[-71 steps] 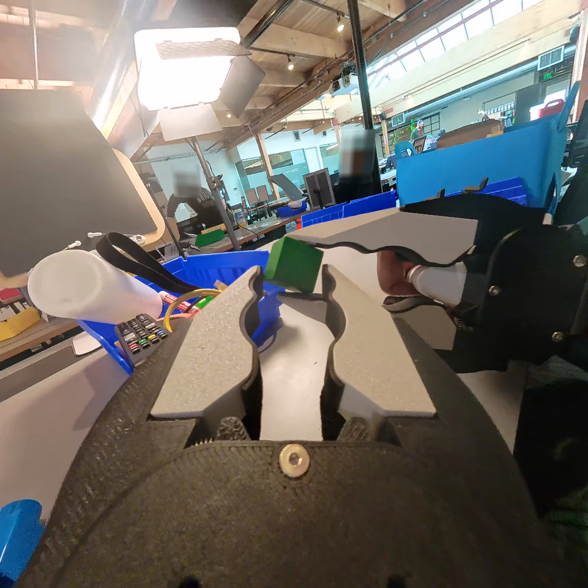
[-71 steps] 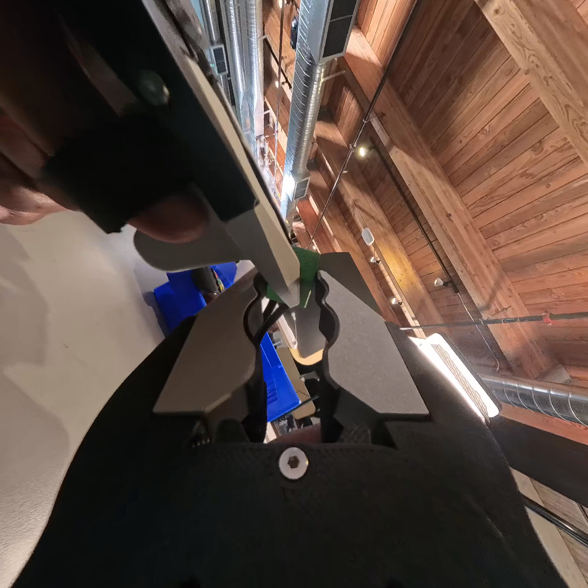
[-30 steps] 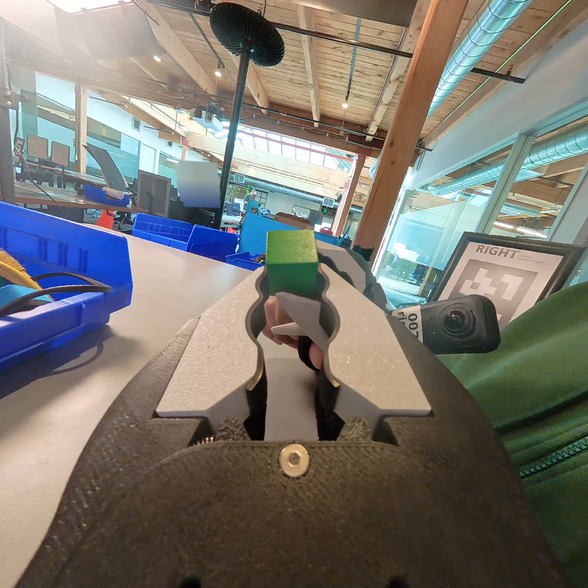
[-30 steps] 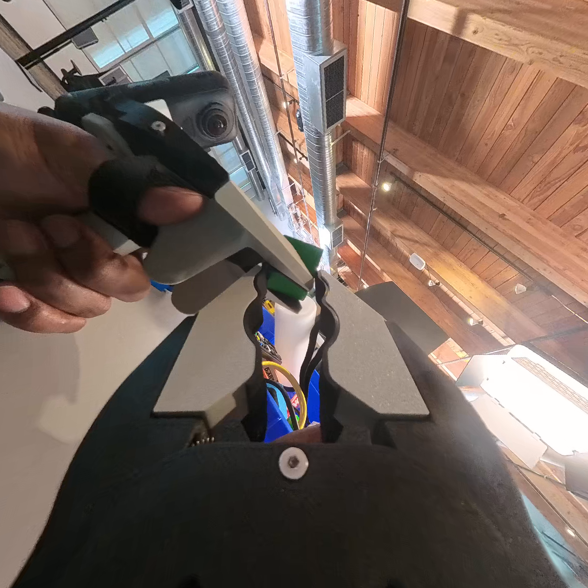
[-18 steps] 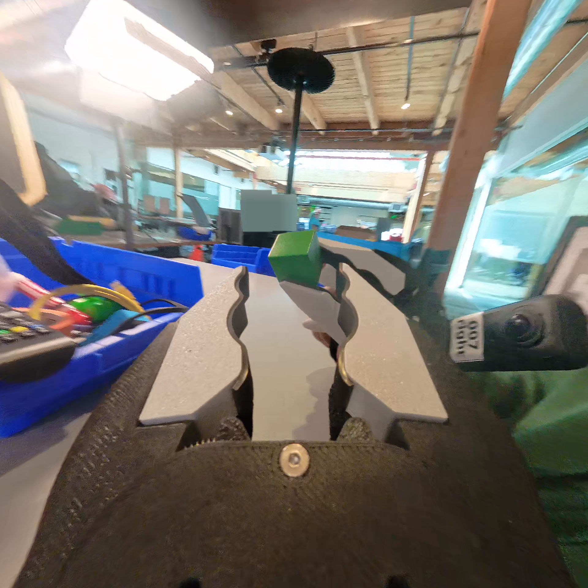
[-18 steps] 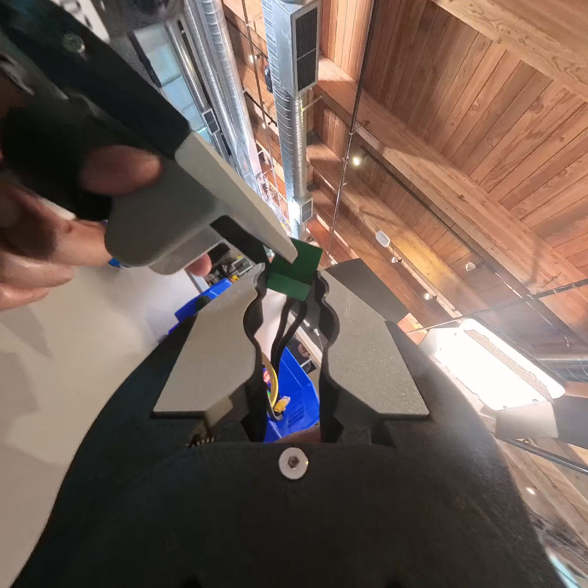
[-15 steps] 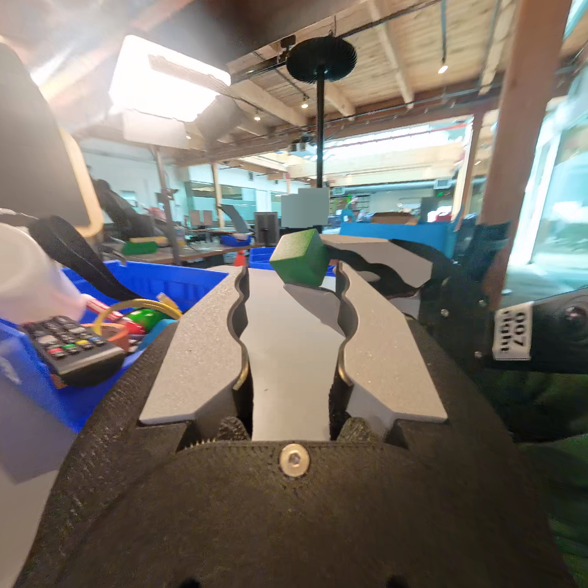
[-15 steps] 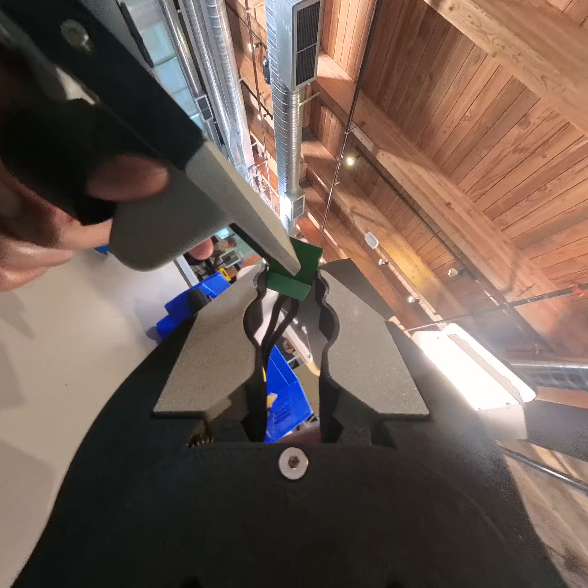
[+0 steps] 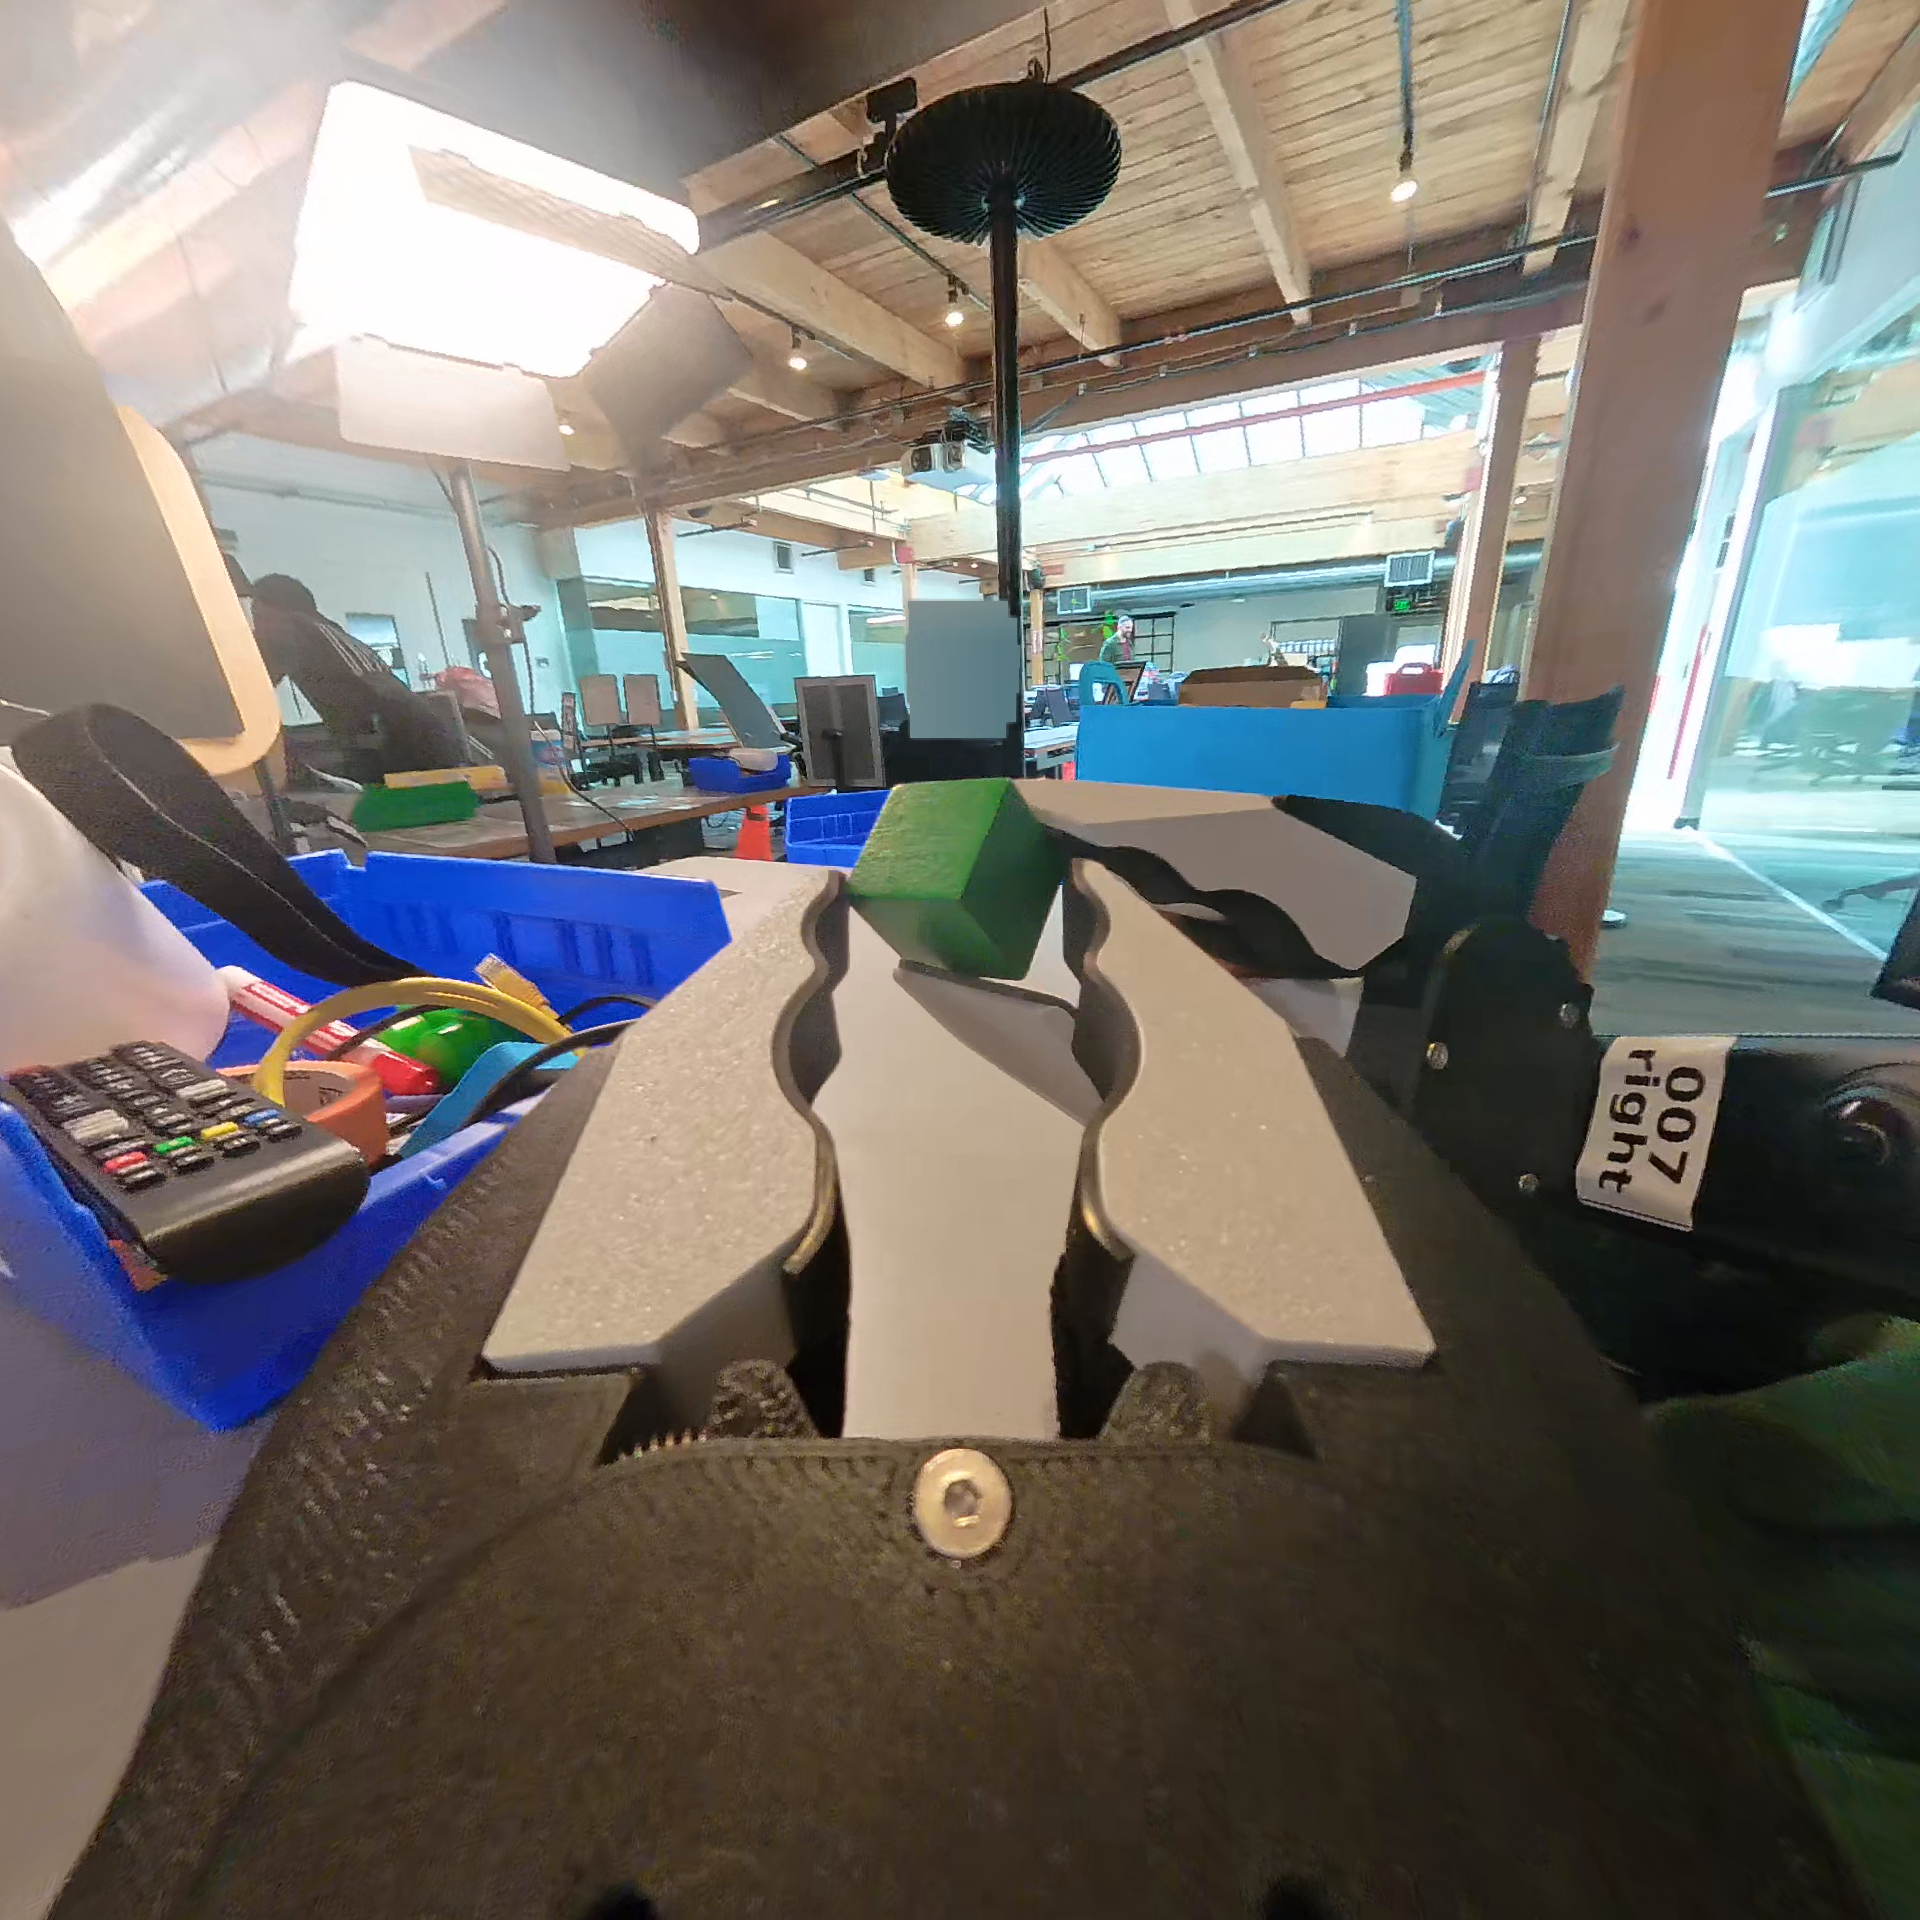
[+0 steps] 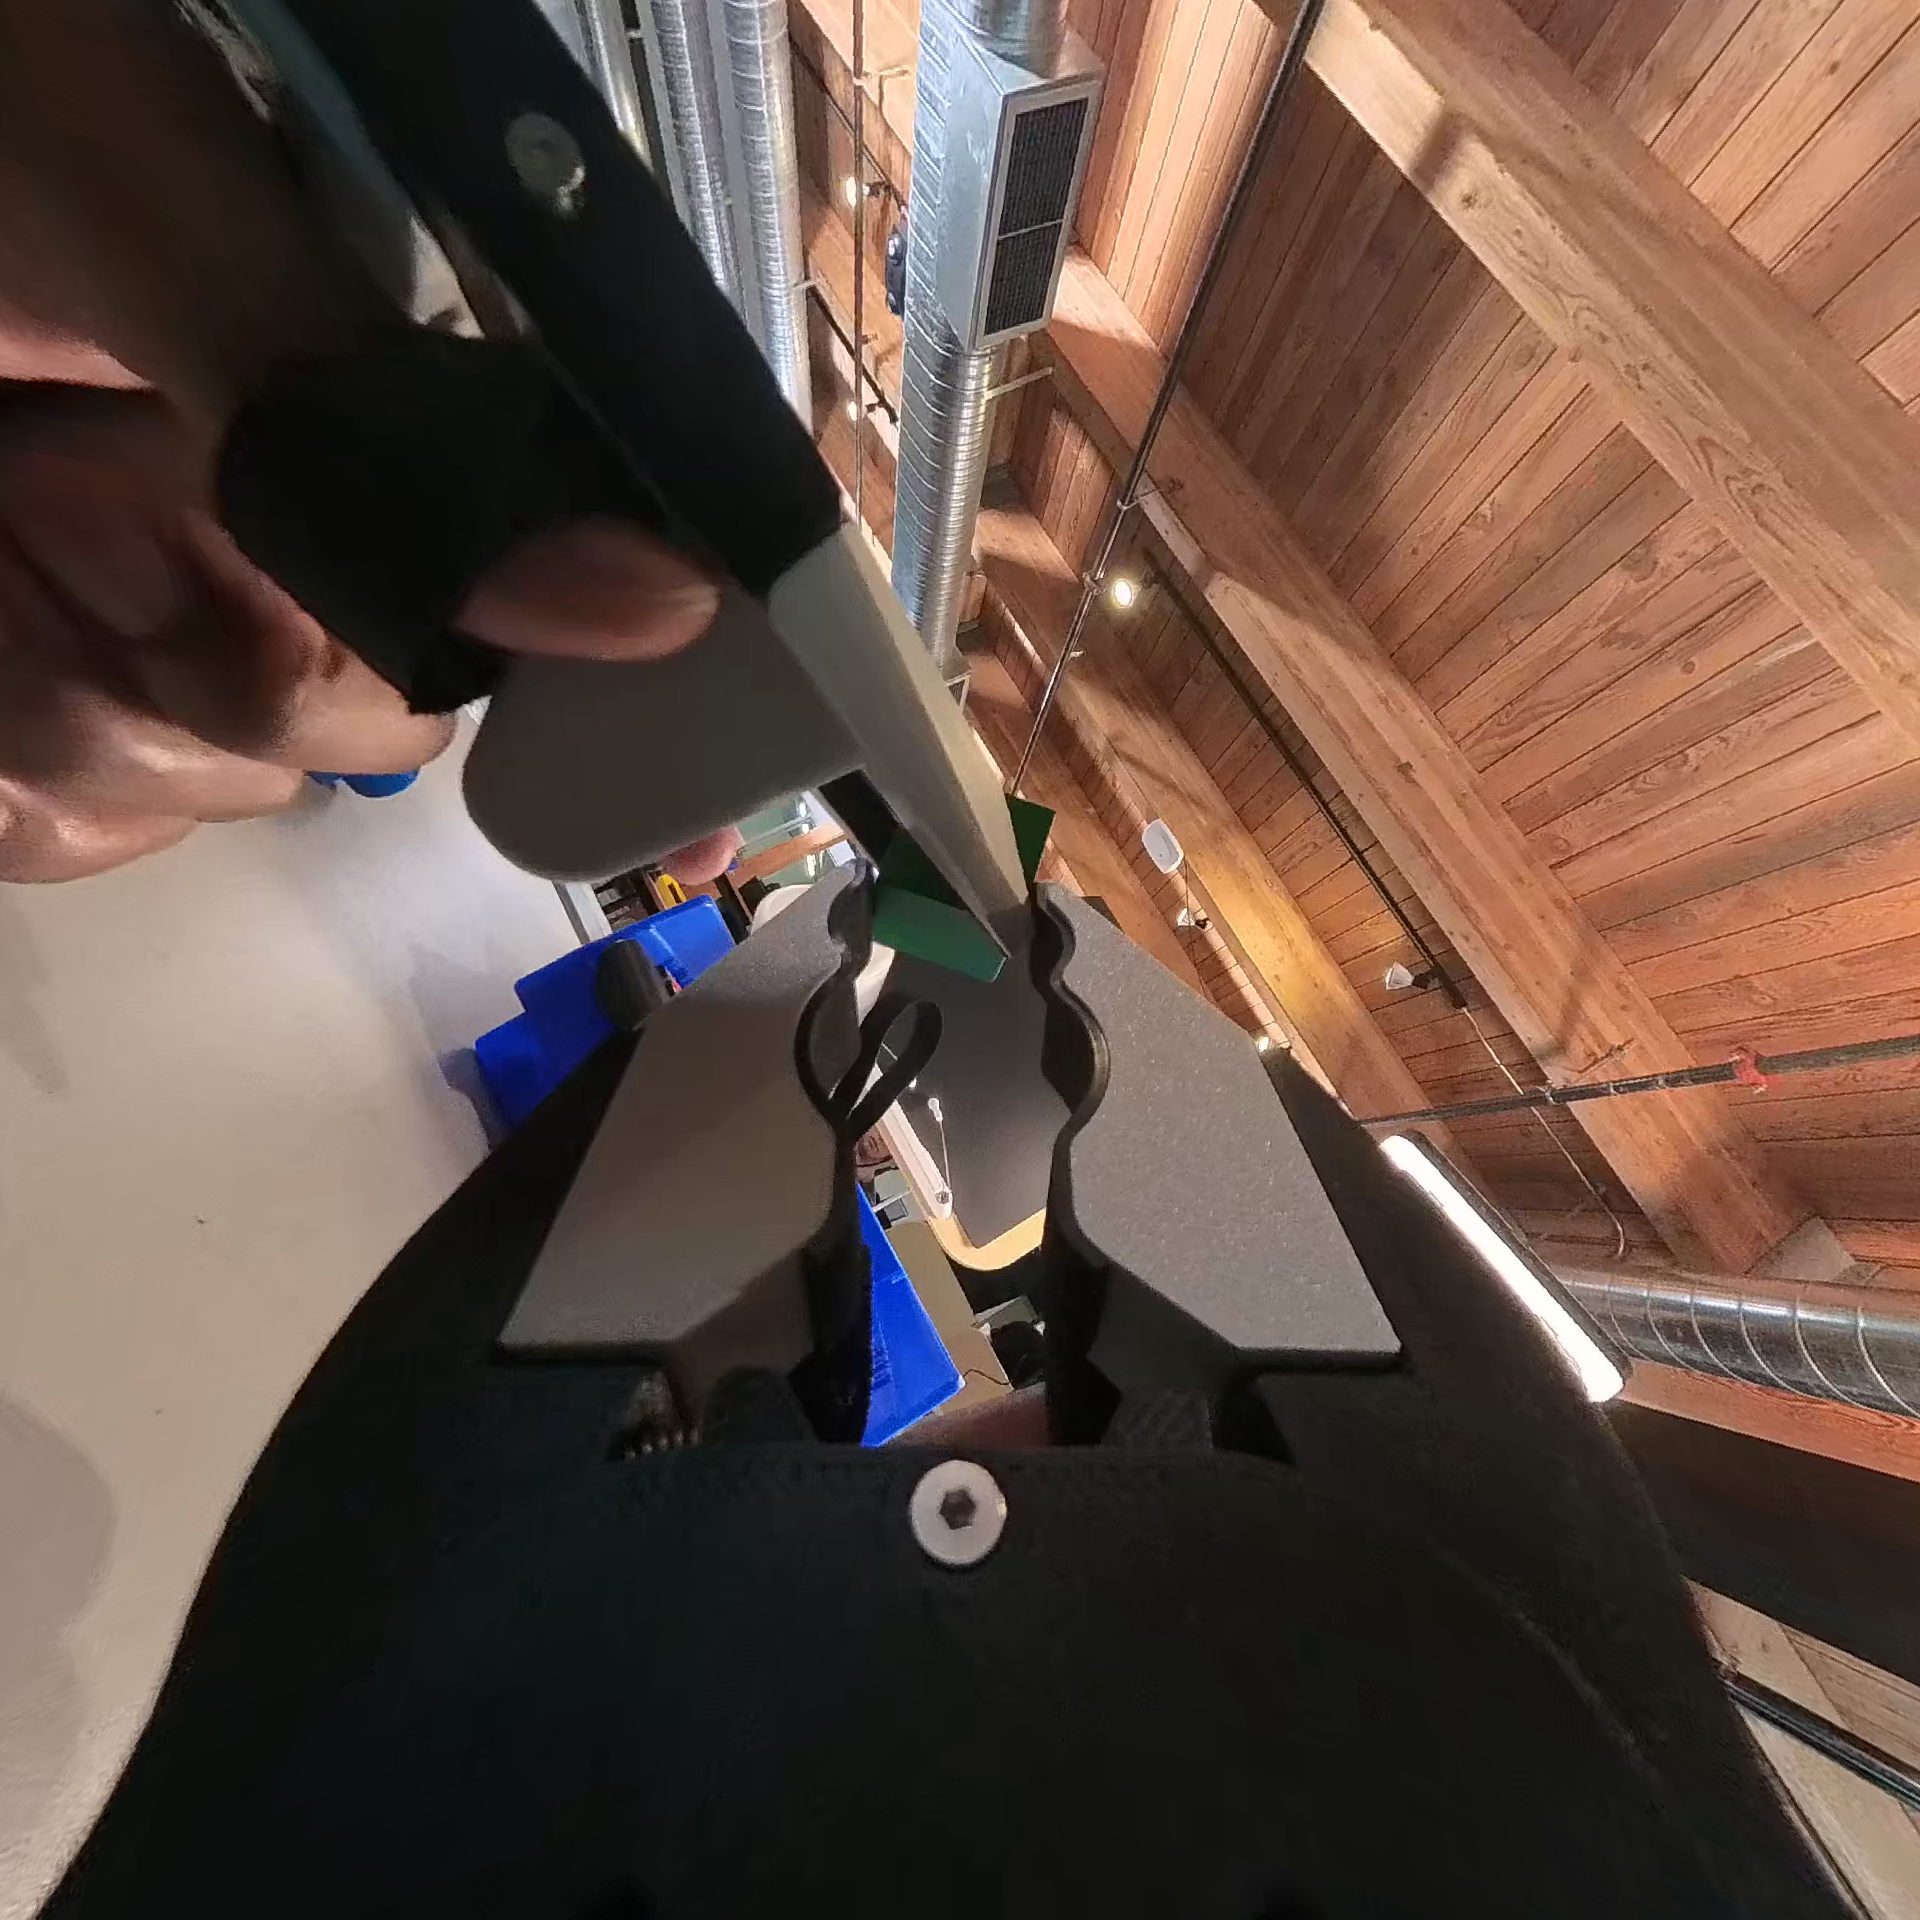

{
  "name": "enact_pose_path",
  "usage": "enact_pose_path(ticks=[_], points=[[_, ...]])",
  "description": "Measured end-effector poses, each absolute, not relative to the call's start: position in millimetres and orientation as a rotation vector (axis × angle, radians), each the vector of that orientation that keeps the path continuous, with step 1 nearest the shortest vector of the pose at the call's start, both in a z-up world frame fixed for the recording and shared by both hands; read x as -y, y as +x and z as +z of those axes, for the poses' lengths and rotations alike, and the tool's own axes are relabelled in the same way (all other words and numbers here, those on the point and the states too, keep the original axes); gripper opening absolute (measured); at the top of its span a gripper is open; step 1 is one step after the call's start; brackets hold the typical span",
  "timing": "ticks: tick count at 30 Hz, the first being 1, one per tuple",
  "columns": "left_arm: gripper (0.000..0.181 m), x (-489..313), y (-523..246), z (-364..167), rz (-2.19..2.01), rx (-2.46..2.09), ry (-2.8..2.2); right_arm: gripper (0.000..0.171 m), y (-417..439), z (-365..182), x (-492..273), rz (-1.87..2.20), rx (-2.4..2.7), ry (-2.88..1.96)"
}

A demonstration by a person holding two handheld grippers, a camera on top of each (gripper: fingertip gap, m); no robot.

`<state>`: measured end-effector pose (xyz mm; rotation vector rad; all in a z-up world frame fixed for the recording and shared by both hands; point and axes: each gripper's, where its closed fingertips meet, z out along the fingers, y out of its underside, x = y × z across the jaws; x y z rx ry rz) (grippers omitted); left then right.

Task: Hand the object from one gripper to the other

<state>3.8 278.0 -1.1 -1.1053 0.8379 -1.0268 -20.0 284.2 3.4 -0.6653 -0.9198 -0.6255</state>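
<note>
Gripping the green cube, which claw is seen?

It is pinched by the right gripper. In the left wrist view, one of its grey fingers is laid over the cube's top right edge, and the other is tucked beneath the cube.

And how is the left gripper set?

Its fingers are drawn to a narrow gap, and that gap is filled by the cube at the very tips. Whether the cube is actually pressed by them cannot be told.

Where is the cube placed in each frame?

It is found just above centre in both views. It is tilted and held in the air above the grey table. In the right wrist view it is partly covered by a left-gripper finger crossing from the upper left.

What else is shown?

A hand is wrapped around the left gripper's black handle at the upper left of the right wrist view. At the left of the left wrist view, a blue bin is filled with cables and small items, and a black remote control is rested on its near edge.
</note>
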Motion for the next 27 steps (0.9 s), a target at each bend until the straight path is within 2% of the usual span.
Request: enact_pose_path(ticks=[16, 21, 25, 27], points=[[0.042, -292.2, -20.1, 16.2, -0.616, -0.717, -0.989, 0.032, -7.7, 6.1, -295.4, -0.486, 0.861, -0.796], [0.042, -291.1, -16.7, 14.2, -0.609, -0.737, -0.984, 0.032, 24.0, 13.2, -314.9, -0.096, 0.676, -1.036], [0.042, -287.8, -7.3, 7.6, -0.619, -0.797, -0.990, 0.034, 34.3, 14.2, -321.3, 0.425, 0.526, -1.196], [0.042, -286.4, -3.0, 4.2, -0.616, -0.825, -0.994, 0.052, 29.0, 12.1, -318.2, 0.745, 0.493, -1.253]])
